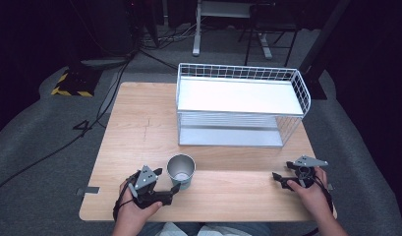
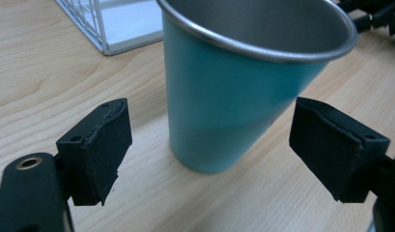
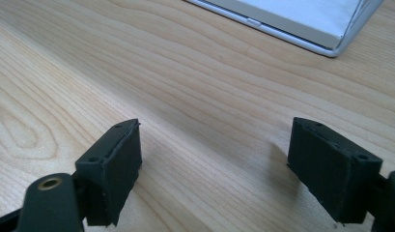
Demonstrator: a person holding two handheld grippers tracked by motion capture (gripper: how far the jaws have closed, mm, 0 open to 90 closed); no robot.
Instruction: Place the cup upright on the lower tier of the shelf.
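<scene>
High view first. A wooden table (image 1: 139, 137) sits on a grey floor. A white wire rack (image 1: 240, 105) stands on the far half of the table. It has a flat white shelf on top and a second one down low. A cup (image 1: 181, 170) stands upright near the front edge, left of the middle. It is blue-green outside and shiny metal inside. The left gripper (image 1: 165, 183) is low at the front left, held in a hand (image 1: 132, 206). Its two jaws are spread wide, one on each side of the cup, very close to it. The right gripper (image 1: 283, 176) is at the front right, held in the other hand (image 1: 311, 194). It is well apart from the cup, and its jaws point toward the middle of the table.

Left gripper view next. The cup (image 2: 224, 106) stands big between the two black jaws. The jaws are wide open and there is a gap on both sides, so they do not hold it. A corner of the rack (image 2: 103, 26) is behind, at the top left.

Right gripper view last. The two jaws are wide open with bare wood (image 3: 195, 87) between them. They hold nothing. The low edge of the rack (image 3: 301, 26) is at the top right.
</scene>
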